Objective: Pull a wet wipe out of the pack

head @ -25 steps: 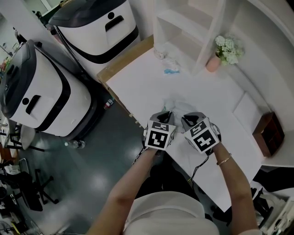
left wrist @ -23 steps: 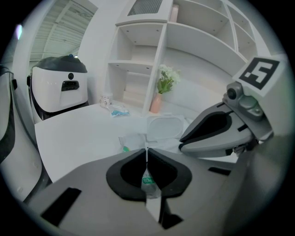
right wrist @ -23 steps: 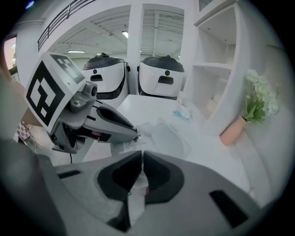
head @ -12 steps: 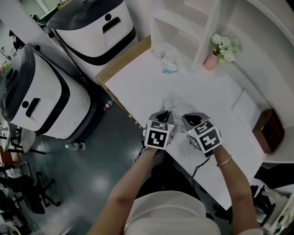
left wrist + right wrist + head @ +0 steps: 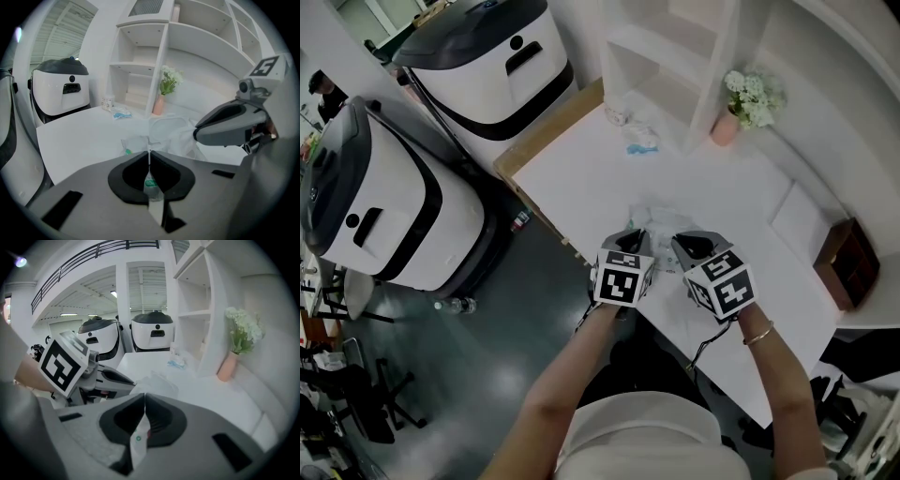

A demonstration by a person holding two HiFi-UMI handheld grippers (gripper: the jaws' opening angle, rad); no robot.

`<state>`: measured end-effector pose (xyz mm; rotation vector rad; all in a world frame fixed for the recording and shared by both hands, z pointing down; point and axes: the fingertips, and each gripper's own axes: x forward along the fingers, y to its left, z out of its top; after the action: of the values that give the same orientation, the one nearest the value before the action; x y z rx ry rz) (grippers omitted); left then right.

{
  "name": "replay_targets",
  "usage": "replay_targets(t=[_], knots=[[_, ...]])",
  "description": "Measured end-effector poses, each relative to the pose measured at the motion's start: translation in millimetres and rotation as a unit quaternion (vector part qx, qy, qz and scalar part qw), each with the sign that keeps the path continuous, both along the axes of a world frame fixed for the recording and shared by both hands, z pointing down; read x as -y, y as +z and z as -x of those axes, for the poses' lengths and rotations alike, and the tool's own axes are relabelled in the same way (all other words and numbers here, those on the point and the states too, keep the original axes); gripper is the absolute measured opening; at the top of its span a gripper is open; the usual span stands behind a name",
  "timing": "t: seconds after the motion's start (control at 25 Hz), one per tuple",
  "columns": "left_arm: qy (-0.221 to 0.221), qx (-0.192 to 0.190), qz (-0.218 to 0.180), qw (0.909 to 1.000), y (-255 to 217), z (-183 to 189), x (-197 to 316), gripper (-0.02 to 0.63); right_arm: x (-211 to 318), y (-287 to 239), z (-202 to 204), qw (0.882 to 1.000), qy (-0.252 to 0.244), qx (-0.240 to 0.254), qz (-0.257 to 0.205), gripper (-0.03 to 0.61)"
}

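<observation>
Evidently mid-pull: the left hand-held gripper (image 5: 149, 154) pinches the wet wipe pack (image 5: 151, 183), the right hand-held gripper (image 5: 144, 398) nips a white strip (image 5: 138, 441); next, probably, draw them apart.

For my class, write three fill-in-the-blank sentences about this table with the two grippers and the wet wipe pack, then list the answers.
1. The left gripper and the right gripper both have their jaws ____ on the wipe pack.
2. The vase beside the shelf is coloured ____.
3. In the head view, the brown box sits on the table to the pack's ____.
Answers: shut; pink; right.
</observation>
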<state>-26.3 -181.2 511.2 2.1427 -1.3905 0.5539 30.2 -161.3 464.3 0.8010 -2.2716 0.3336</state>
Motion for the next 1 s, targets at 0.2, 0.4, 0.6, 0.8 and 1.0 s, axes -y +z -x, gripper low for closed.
replay_targets(t=[0.2,0.4,0.6,0.8,1.0], knots=[[-0.001,0.003,-0.002,1.0,0,1,0,0.003,4,-22,1,0.999,0.009,0.026,-0.017,0.011],[-0.002,-0.001,-0.002,1.0,1,0,0,0.003,6,-38,-3,0.998,0.024,0.046,-0.03,0.01],[-0.002,0.0,-0.005,1.0,-1,1,-2,0.005,3,-57,-3,0.996,0.032,0.072,-0.046,0.011],[-0.004,0.001,-0.007,1.0,-2,3,-6,0.006,-2,-78,-4,0.992,0.042,0.099,-0.063,0.011],[-0.008,0.004,-0.012,0.9999,-7,8,-13,0.005,-9,-90,-5,0.989,0.051,0.117,-0.069,0.011]])
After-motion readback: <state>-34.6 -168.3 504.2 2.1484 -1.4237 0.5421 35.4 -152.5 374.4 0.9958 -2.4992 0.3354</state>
